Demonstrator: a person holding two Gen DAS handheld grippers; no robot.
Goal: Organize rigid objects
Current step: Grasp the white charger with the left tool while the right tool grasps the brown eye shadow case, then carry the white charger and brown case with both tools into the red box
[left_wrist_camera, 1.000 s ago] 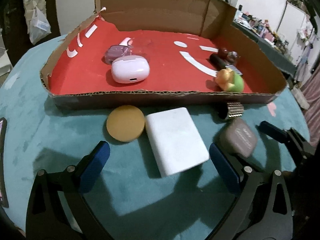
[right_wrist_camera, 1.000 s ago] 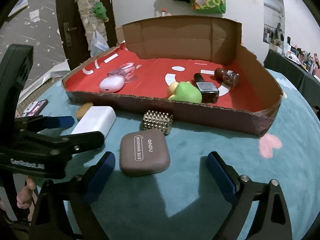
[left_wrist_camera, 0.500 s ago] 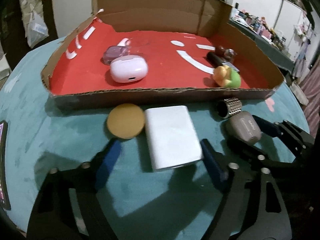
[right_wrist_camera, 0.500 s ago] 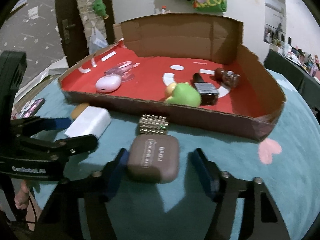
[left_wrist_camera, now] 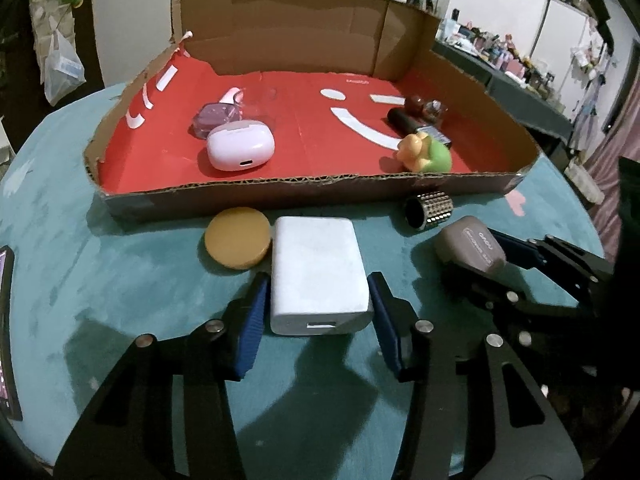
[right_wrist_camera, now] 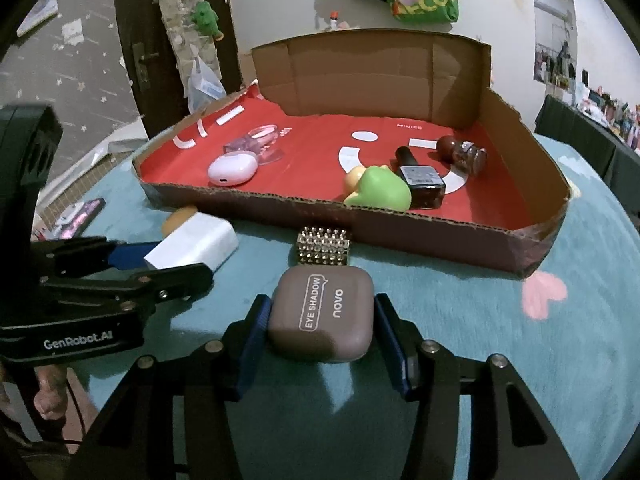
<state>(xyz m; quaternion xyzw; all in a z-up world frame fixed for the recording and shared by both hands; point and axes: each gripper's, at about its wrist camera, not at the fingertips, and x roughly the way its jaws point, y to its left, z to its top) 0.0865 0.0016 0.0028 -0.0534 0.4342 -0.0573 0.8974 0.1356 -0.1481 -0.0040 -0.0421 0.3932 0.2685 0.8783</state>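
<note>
On the teal tablecloth, in the left wrist view, a white charger block point(left_wrist_camera: 318, 276) lies between the blue pads of my left gripper point(left_wrist_camera: 318, 320). Its jaws are closing and both pads touch the block's sides. In the right wrist view, a brown eye shadow case point(right_wrist_camera: 322, 316) sits between the pads of my right gripper point(right_wrist_camera: 322, 330). Those jaws are closing too, with the pads against the case. An open cardboard box point(left_wrist_camera: 280, 196) with a red floor stands just behind both. It holds a pink earbud case point(left_wrist_camera: 240, 144), a green duck toy point(left_wrist_camera: 430, 156) and small bottles.
An orange round disc point(left_wrist_camera: 238, 237) lies left of the charger. A studded bracelet point(left_wrist_camera: 430, 206) rests against the box's front wall. A phone point(right_wrist_camera: 80, 216) lies at the table's left edge. A person's fingers point(right_wrist_camera: 48, 396) show low at the left.
Both grippers' jaws have closed in from wide open: the left onto the white charger, the right onto the eye shadow case. Neither hand has shifted much.
</note>
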